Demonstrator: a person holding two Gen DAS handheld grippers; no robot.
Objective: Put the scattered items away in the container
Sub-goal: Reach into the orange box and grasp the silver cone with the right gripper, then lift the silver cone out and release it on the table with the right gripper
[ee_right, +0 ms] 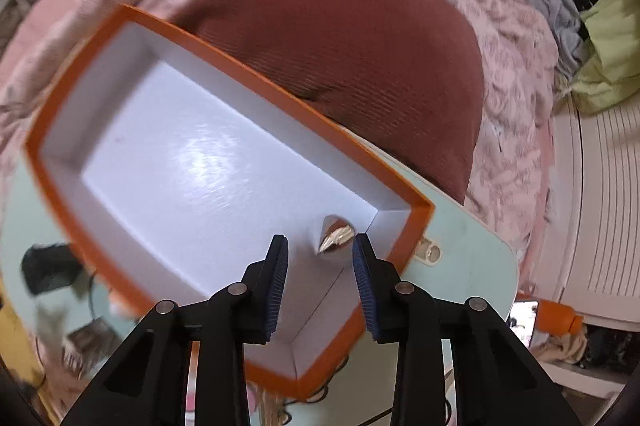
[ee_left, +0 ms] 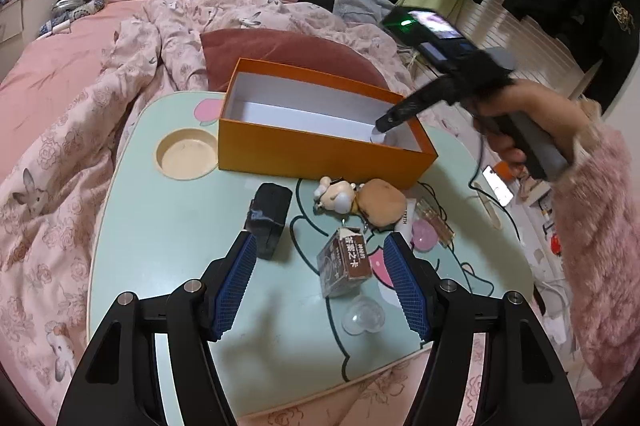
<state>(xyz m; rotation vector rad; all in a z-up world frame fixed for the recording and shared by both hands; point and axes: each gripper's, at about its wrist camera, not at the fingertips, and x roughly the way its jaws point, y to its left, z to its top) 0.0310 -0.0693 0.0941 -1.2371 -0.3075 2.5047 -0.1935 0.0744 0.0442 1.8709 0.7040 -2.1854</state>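
While both jaws gape empty — brown carton (ee_left: 345, 262) print unreadable | orange box (ee_left: 320, 149)

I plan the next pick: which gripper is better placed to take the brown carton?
Left. The left gripper is open right above the brown carton; the right gripper is over the orange box.

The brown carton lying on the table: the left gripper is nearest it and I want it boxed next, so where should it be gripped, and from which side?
Grip the brown carton across its two long side faces, near mid-length, coming down from above. It lies flat, with its gabled top toward the orange box, so the sides are parallel and free. The left gripper already stands open around it; the clear dome sits close to its base.
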